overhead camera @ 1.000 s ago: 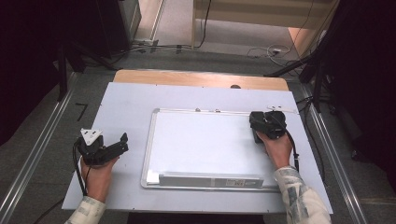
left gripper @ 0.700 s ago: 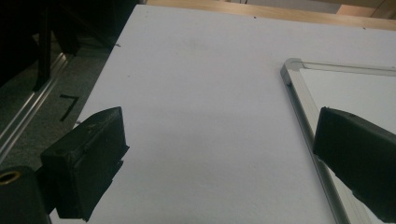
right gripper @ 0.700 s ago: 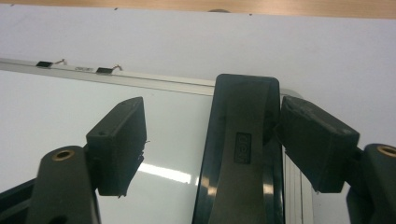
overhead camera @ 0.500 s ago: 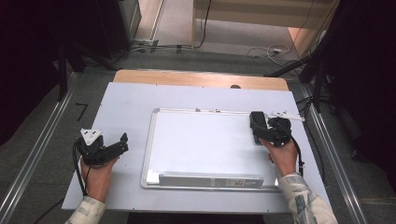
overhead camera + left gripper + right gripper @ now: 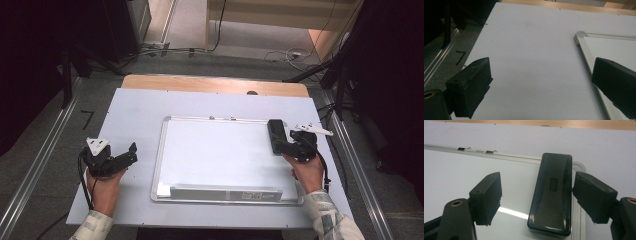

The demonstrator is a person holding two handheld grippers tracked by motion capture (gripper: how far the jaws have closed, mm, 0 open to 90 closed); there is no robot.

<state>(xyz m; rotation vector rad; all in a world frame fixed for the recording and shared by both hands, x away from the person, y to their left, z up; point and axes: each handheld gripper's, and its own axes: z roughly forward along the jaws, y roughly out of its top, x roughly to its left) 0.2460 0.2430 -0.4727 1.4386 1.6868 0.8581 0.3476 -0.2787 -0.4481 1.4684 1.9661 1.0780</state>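
Apparently the right claw [image 5: 534,195], jaws just opening, has released the whiteboard eraser [image 5: 551,193] at the whiteboard's [image 5: 220,155] far right corner. The left claw [image 5: 536,87] hangs wide over the desk [image 5: 529,50]; next, backing away cleanly seems called for.

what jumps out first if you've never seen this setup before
The big whiteboard lying flat in the middle of the pale table catches the eye first. Next comes the dark eraser resting on the board's far right corner, with the right gripper open around it and a gap at one jaw. The left gripper sits open over bare table to the left of the board.
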